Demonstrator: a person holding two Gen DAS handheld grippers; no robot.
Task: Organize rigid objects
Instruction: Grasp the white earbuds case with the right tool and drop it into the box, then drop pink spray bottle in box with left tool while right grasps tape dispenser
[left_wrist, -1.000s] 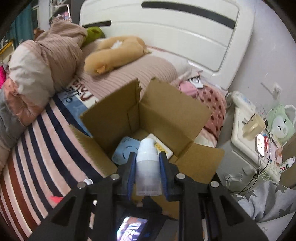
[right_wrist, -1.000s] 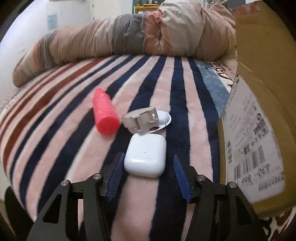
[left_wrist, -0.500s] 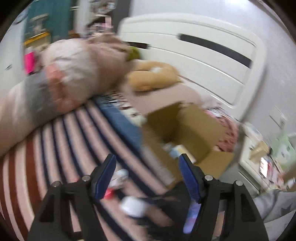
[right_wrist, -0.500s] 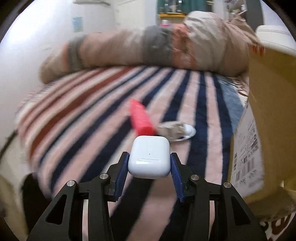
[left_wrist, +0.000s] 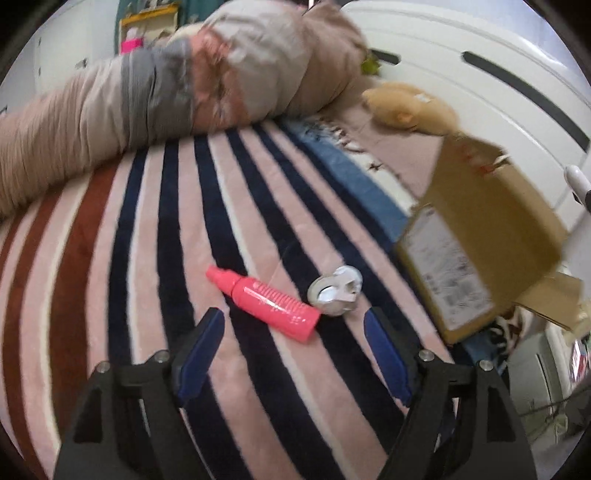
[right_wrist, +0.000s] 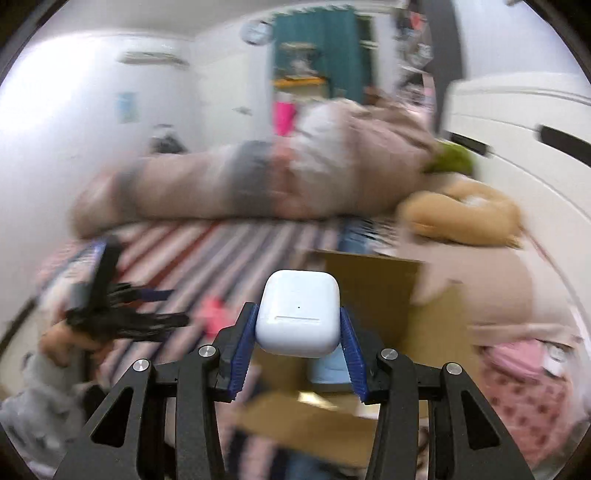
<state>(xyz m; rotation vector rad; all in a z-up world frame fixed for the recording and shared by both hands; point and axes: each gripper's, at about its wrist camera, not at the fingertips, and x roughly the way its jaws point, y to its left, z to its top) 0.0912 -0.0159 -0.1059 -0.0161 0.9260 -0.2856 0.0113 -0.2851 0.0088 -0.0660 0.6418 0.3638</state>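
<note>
My left gripper is open and empty, just above the striped blanket. A pink bottle lies on the blanket just ahead of its fingers, with a small round silver object to its right. My right gripper is shut on a white earbud case and holds it in the air above the open cardboard box. The box also shows at the right of the left wrist view. The left gripper appears blurred at the left of the right wrist view.
A rolled duvet lies across the far side of the bed. A tan plush toy rests near the white headboard. A white nightstand stands past the bed's right edge.
My left gripper let go of the white bottle, opened and swung left to the pink bottle. My right gripper shut on the earbud case, lifted it and carried it over the box.
</note>
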